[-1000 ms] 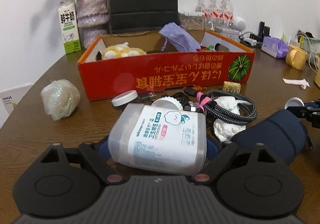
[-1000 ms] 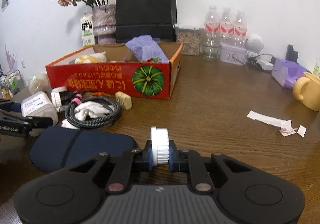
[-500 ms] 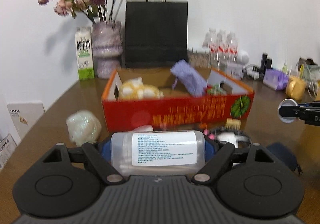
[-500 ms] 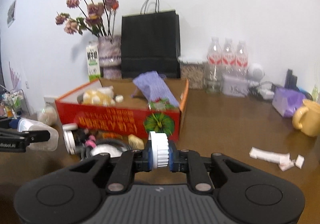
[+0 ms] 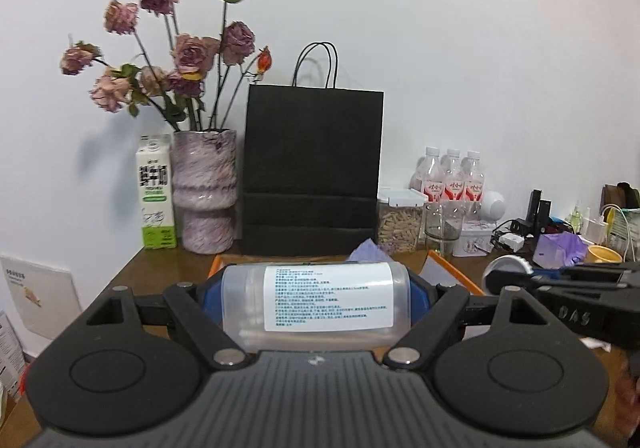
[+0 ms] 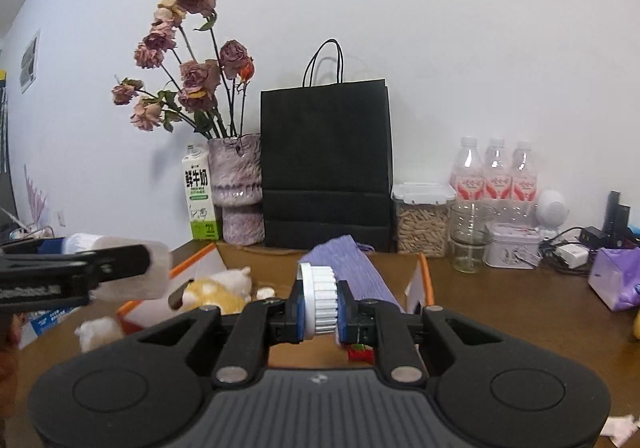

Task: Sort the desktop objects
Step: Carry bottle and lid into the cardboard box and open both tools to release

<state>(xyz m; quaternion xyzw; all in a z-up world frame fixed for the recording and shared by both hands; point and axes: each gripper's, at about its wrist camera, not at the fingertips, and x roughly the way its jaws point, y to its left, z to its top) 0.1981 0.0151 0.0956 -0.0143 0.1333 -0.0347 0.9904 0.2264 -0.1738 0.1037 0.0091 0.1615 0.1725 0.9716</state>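
My left gripper [image 5: 316, 306] is shut on a clear plastic jar [image 5: 320, 298] with a white printed label. The jar lies sideways between the blue pads, lifted off the table. My right gripper [image 6: 320, 308] is shut on a white ribbed cap [image 6: 319, 300], held edge-on. Both hang at the near side of the orange-rimmed cardboard box [image 6: 192, 257]. A yellow plush toy [image 6: 218, 290] and a purple pouch [image 6: 354, 268] lie in the box. In the right wrist view the jar [image 6: 158, 272] shows at the left. In the left wrist view the cap [image 5: 506, 268] shows at the right.
Behind the box stand a black paper bag [image 5: 312, 172], a vase of dried roses [image 5: 204, 192] and a milk carton [image 5: 156, 192]. To the back right are water bottles [image 6: 496, 172], a grain container [image 6: 422, 220], a glass jar [image 6: 468, 244], a purple tissue pack [image 6: 614, 276], a yellow mug [image 5: 604, 254] and cables.
Both grippers have risen from the table and moved toward the box. The jar came up off the tabletop clutter in the left gripper, and the cap now hangs over the box.
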